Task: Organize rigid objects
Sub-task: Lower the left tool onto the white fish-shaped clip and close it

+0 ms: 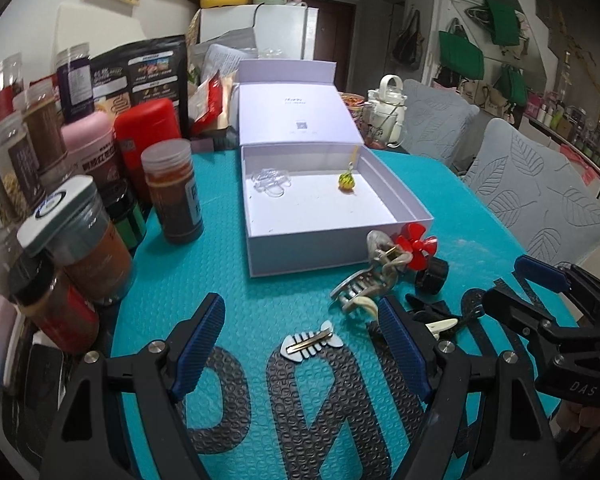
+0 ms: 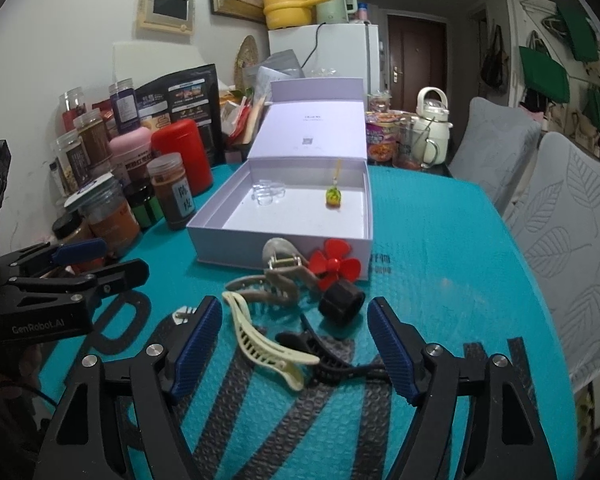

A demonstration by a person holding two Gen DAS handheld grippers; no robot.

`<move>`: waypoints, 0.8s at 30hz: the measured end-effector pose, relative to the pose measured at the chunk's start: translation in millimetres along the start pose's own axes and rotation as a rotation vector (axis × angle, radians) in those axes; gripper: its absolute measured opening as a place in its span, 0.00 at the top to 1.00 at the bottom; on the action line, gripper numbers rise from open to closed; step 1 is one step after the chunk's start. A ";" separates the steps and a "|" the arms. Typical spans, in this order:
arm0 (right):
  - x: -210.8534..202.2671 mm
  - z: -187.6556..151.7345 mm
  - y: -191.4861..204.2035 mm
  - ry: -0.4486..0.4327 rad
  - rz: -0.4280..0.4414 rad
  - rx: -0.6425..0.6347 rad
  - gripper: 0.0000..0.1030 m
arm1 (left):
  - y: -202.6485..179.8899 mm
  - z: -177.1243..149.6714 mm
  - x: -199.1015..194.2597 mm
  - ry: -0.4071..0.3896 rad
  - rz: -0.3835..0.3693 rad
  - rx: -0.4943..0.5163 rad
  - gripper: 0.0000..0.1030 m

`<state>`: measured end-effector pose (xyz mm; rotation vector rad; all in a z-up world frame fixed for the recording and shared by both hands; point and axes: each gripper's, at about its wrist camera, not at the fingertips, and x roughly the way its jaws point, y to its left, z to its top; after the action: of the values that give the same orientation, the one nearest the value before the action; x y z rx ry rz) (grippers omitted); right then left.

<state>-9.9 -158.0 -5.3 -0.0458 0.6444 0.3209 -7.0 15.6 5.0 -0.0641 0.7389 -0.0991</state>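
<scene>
On the teal mat lies a white fishbone hair clip, between the wide-apart fingers of my left gripper, which touch nothing. My right gripper is open over a cream claw clip and a black clip; its pads press on neither. Just beyond lie a taupe claw clip and a red propeller on a black cap. The open lavender box holds a clear clip and a yellow-green charm. Each gripper shows in the other's view: right gripper, left gripper.
Jars, canisters and snack bags crowd the mat's left side. A cup noodle tub and a white kettle stand behind the box. Grey cushioned chairs line the right edge of the table.
</scene>
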 end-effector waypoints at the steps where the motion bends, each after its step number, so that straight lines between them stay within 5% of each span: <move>1: 2.2 -2.2 -0.9 0.007 0.000 0.003 0.26 | 0.8 -2.2 2.1 0.006 -0.002 -0.008 0.23; 24: 36.4 -20.1 -25.3 0.097 -0.057 0.024 0.24 | 0.1 -30.7 77.7 0.206 0.045 -0.146 0.23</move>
<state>13.5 -174.7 -44.6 -0.0574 0.7417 0.2568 29.4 6.2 -69.6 -0.1781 0.9528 -0.0085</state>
